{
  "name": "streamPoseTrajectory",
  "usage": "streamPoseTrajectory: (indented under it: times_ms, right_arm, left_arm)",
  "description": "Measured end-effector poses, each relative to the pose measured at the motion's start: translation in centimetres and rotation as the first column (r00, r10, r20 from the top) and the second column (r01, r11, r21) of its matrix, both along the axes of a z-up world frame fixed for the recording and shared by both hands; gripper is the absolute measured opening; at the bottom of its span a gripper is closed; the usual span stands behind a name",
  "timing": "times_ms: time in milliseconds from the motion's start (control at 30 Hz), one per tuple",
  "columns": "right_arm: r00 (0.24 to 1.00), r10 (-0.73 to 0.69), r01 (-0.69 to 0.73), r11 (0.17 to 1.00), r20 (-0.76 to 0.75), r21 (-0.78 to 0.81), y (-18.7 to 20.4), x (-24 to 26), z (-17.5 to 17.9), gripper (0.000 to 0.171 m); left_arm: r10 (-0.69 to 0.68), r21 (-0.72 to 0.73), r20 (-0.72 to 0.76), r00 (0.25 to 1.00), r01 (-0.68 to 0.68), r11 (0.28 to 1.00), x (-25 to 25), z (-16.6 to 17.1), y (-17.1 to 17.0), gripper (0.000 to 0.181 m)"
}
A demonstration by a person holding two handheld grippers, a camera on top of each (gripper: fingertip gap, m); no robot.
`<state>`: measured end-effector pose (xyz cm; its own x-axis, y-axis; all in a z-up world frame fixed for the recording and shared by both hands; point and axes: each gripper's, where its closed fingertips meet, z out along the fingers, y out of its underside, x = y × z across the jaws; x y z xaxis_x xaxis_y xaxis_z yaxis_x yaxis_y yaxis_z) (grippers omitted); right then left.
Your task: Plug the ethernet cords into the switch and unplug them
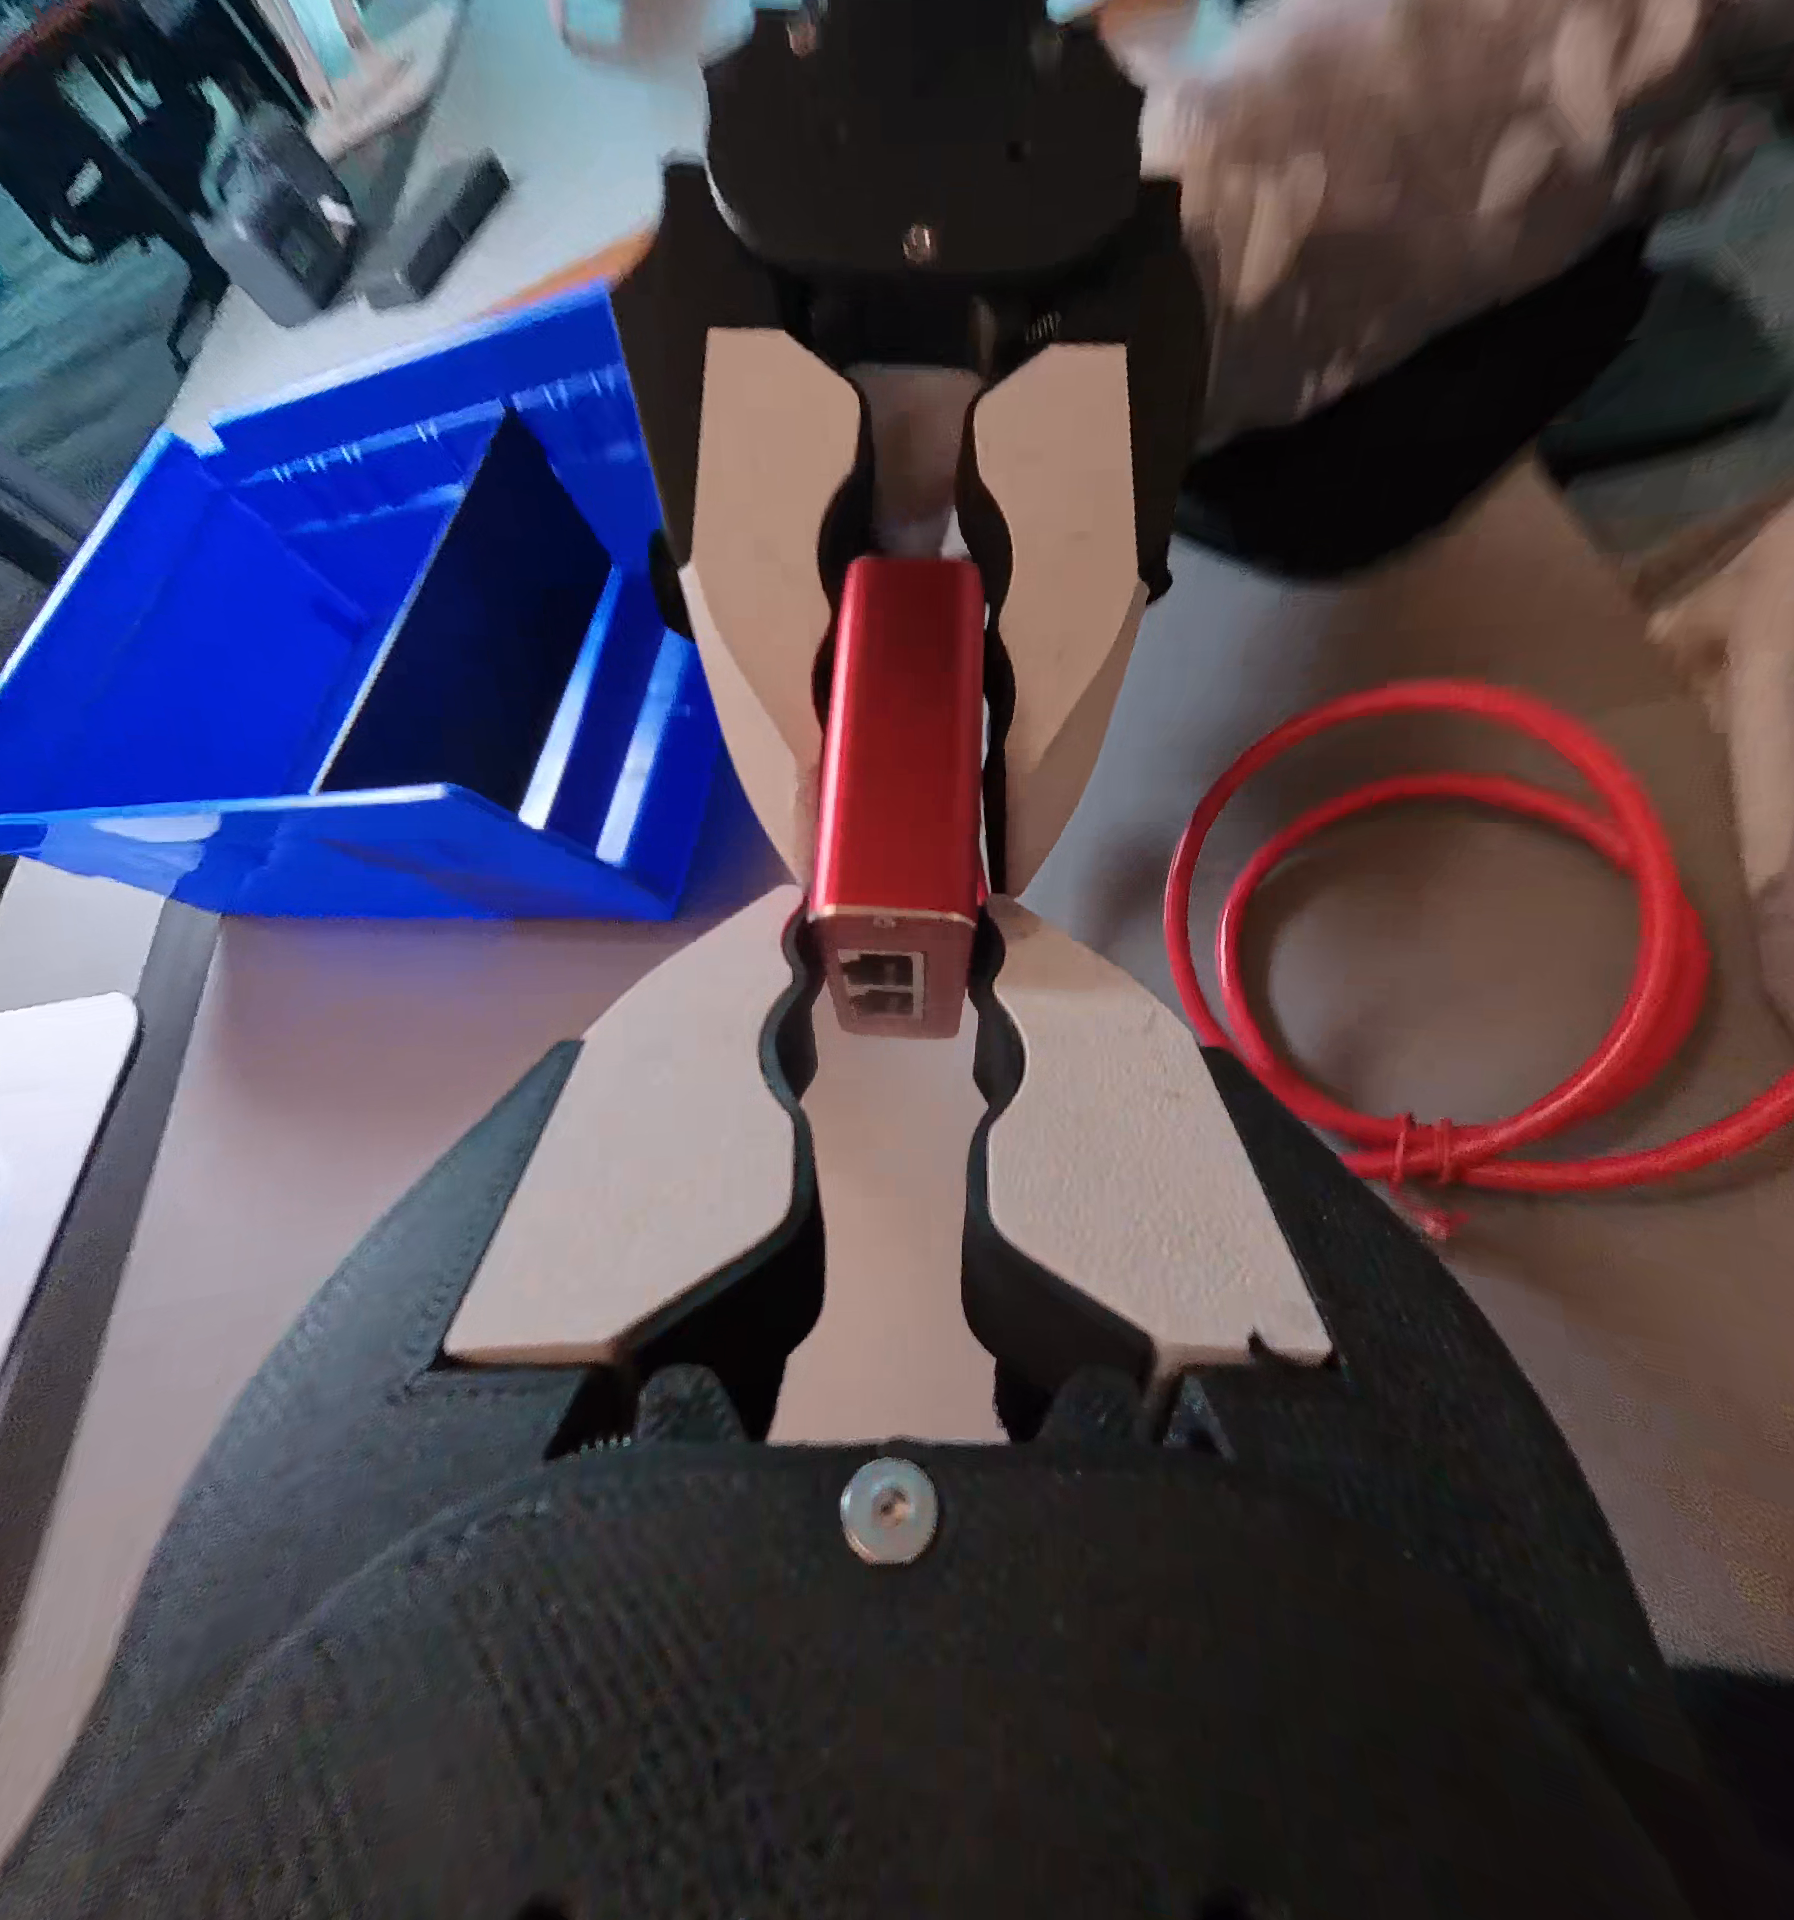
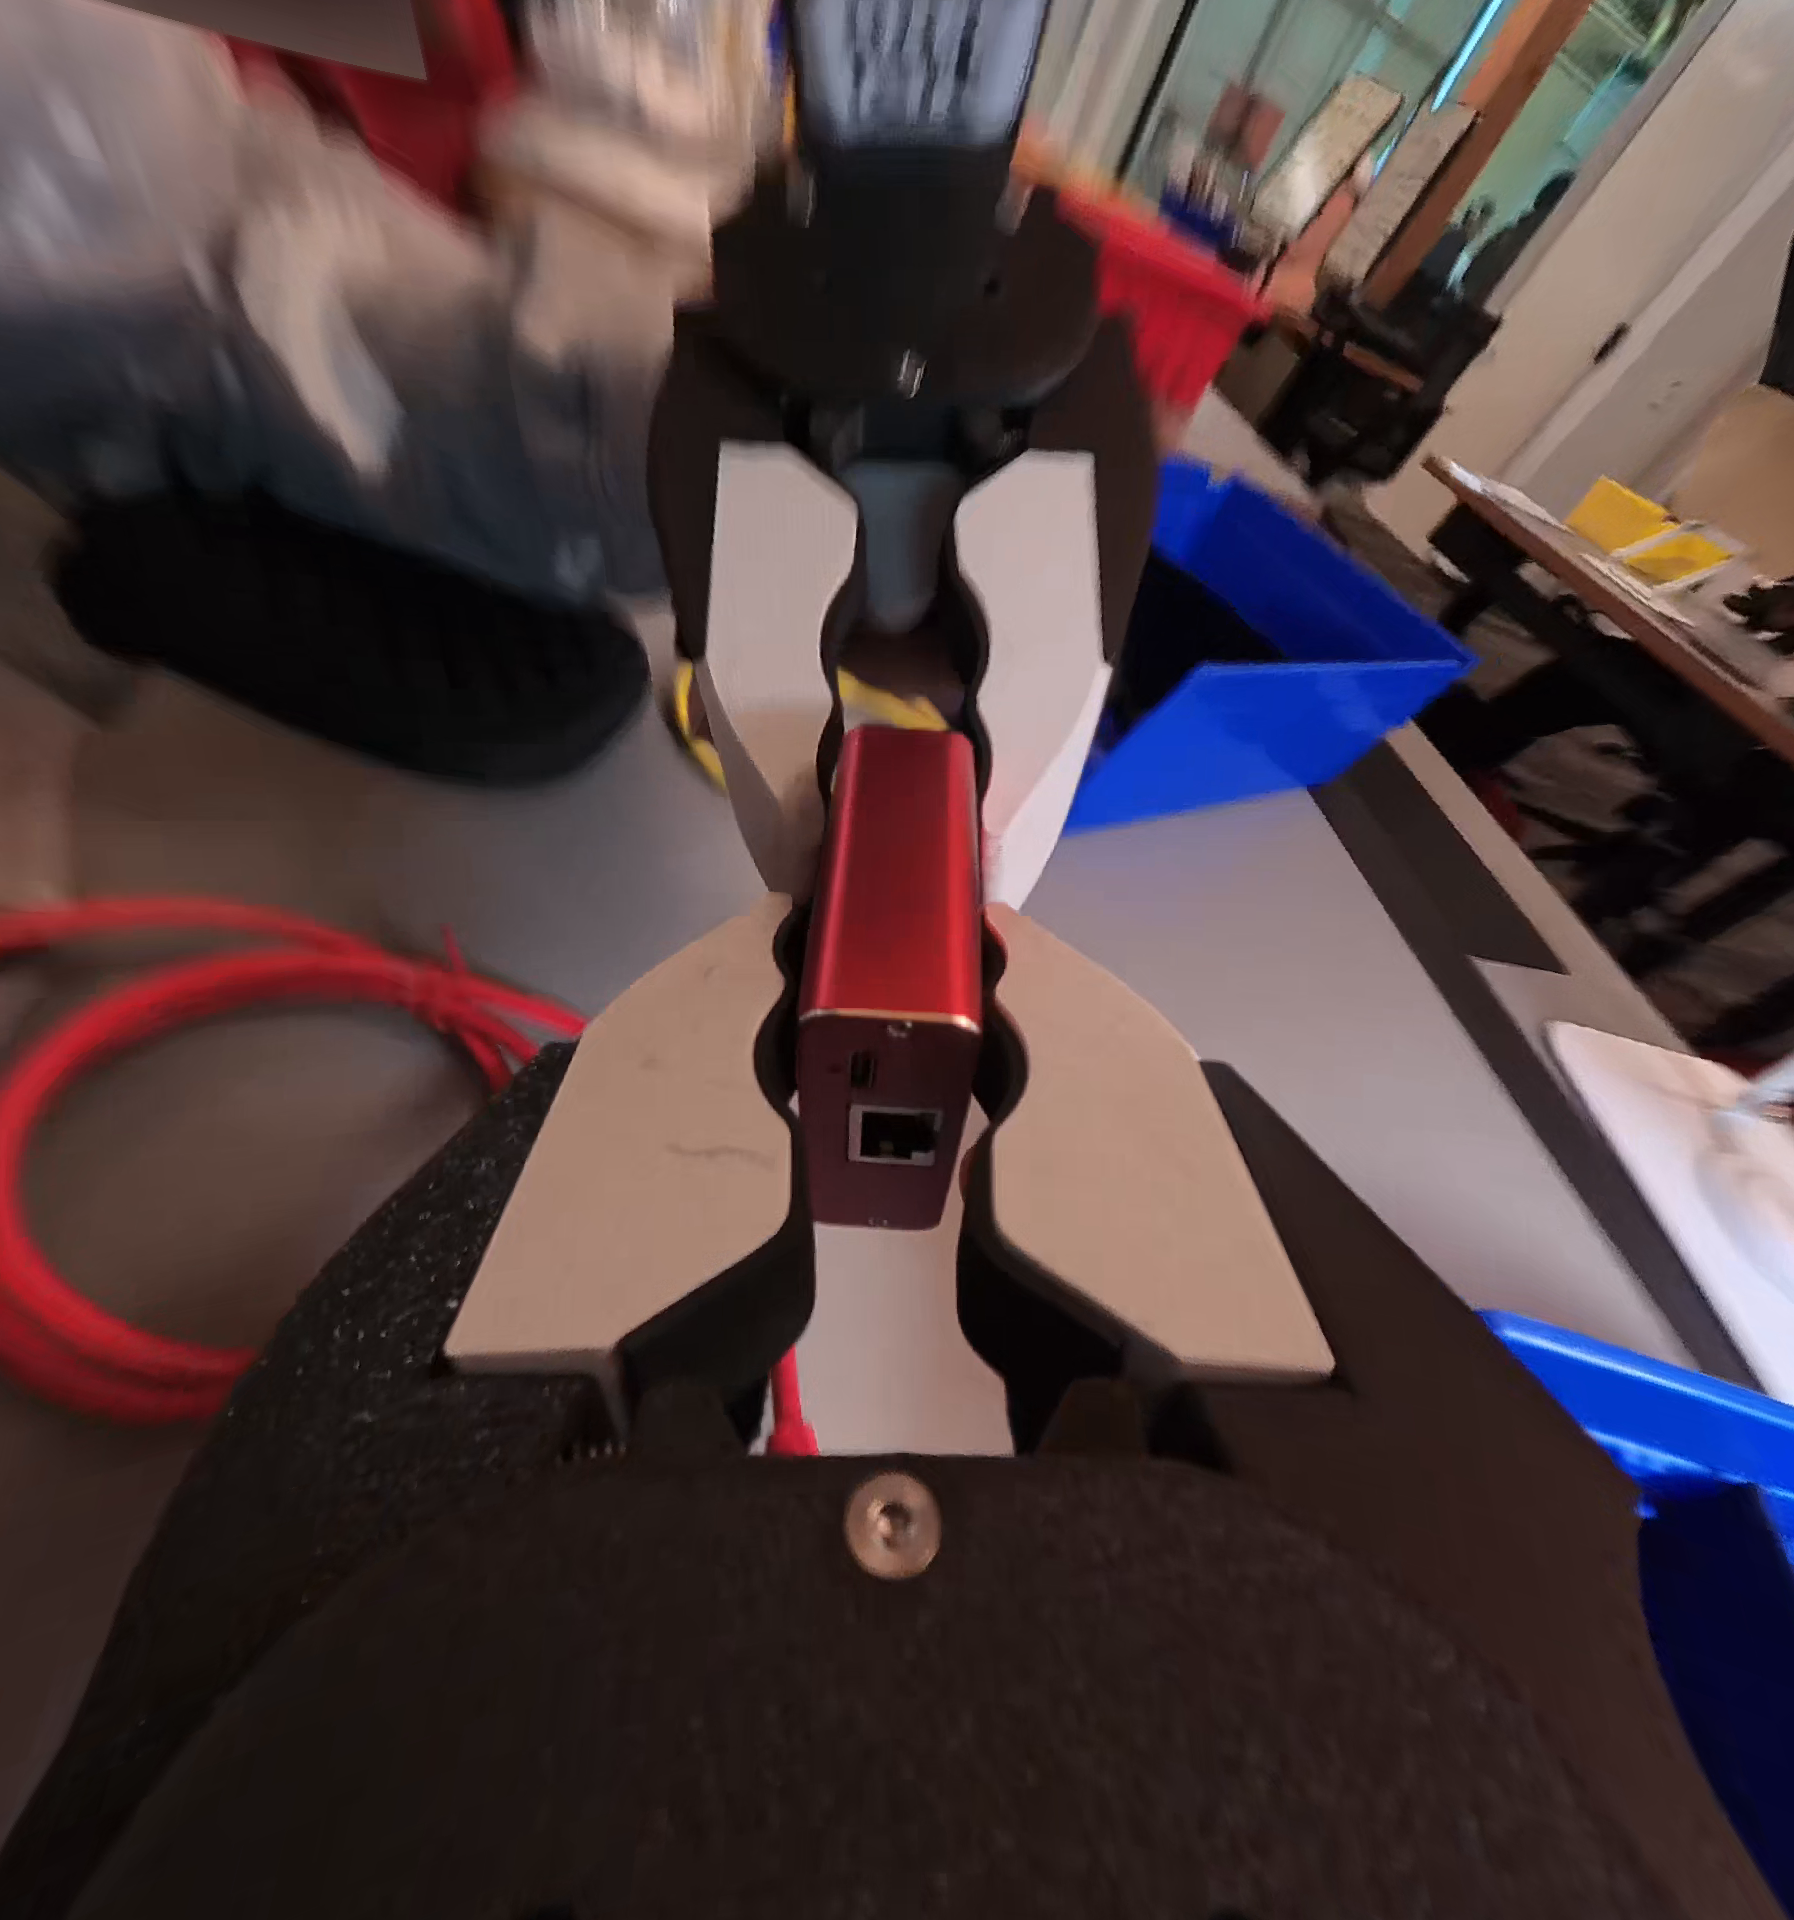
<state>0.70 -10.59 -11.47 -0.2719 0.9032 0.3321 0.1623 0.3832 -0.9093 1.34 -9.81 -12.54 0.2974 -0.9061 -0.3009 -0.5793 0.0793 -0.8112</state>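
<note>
A red metal switch (image 1: 898, 748) hangs above the grey table, held at both ends. My left gripper (image 1: 898, 914) is shut on the end with two stacked ports. My right gripper (image 1: 903, 868) comes from the opposite side and clamps the rest of the body. In the right wrist view my right gripper (image 2: 888, 914) is shut on the switch (image 2: 893, 883), whose near end shows one port and a small socket. The left gripper (image 2: 893, 878) faces it. No cord is plugged in. A coiled red ethernet cord (image 1: 1662, 935) lies on the table, also visible in the right wrist view (image 2: 31, 1195).
A blue bin (image 1: 353, 675) stands beside the switch, also visible in the right wrist view (image 2: 1277, 717). A second blue bin (image 2: 1766, 1507) is near the right gripper. A yellow cord (image 2: 893, 712) shows behind the switch. A white flat object (image 1: 31, 1122) lies by the table edge. A person's sleeve (image 1: 1392, 208) is close.
</note>
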Motion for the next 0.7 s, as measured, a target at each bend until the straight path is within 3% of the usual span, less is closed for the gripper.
streamPoseTrajectory:
  times_ms: [100,200,433,567,633,700]
  right_arm:
    - [0.994,-0.011,-0.009,0.984,-0.113,-0.18,1.7,1.2,2.9,0.028]
    - [0.965,-0.086,0.0,0.945,-0.249,-0.327,5.0,3.6,6.2,0.028]
    - [0.874,-0.231,-0.006,0.874,-0.427,-0.486,10.0,8.1,9.8,0.028]
    - [0.856,-0.255,-0.025,0.848,-0.45,-0.529,11.1,8.9,9.9,0.028]
    - [0.864,-0.25,-0.018,0.852,-0.437,-0.523,11.3,9.0,9.5,0.028]
    - [0.88,-0.231,-0.01,0.865,-0.416,-0.502,11.2,9.0,9.0,0.028]
  left_arm:
    - [0.063,-0.097,0.209,0.976,-0.043,0.994,-0.5,1.7,1.1,0.031]
    - [0.154,-0.272,0.247,0.957,-0.084,0.959,-0.6,-0.7,2.2,0.033]
    - [0.131,-0.322,0.066,0.989,-0.103,0.941,4.5,-7.6,2.1,0.034]
    - [0.117,-0.24,-0.04,0.992,-0.123,0.963,6.7,-9.2,2.6,0.029]
    - [0.083,-0.19,-0.091,0.992,-0.099,0.977,7.3,-9.6,2.5,0.012]
    - [0.057,-0.172,-0.109,0.992,-0.075,0.982,7.2,-9.1,2.5,0.011]
